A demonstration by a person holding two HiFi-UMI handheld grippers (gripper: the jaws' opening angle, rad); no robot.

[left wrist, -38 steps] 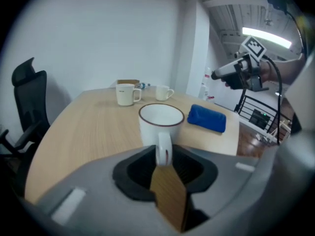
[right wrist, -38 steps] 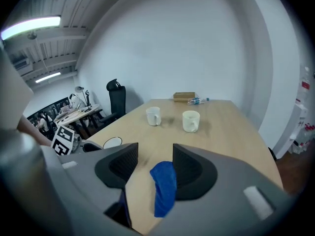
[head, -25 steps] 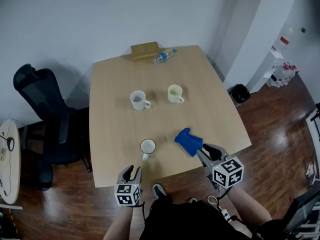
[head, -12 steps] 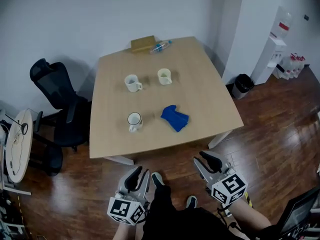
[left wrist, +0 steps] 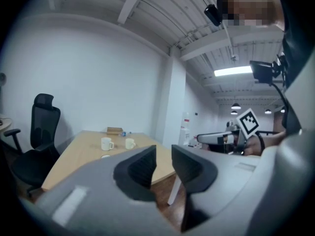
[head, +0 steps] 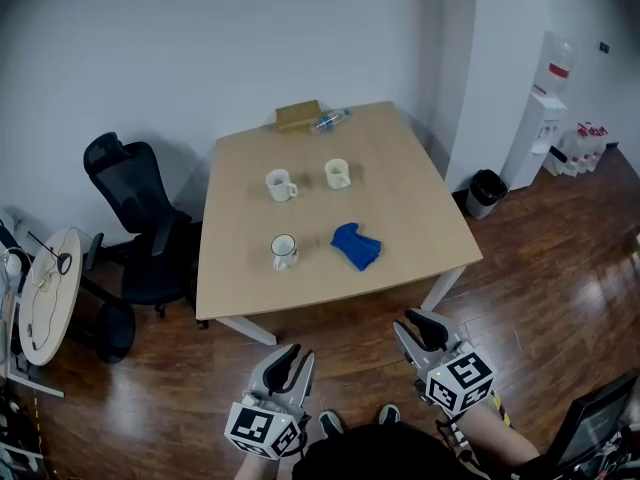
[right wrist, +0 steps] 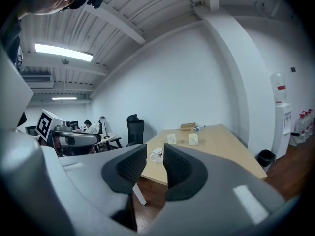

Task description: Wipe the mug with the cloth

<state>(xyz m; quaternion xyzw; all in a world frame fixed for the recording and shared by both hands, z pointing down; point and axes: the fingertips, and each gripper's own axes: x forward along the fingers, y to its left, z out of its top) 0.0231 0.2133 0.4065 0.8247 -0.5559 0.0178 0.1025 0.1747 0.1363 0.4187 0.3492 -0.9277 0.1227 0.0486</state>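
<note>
Since the earlier frames the left gripper and right gripper have drawn back from the table and now hang over the wood floor. The left jaws stand slightly apart, empty. The right jaws have just been closing to a narrow gap, with nothing between them. The white mug stands upright near the table's front edge, and the blue cloth lies near it, on its right.

White walls enclose dark wood flooring. A light wooden table stands centrally. A black office chair sits left.
</note>
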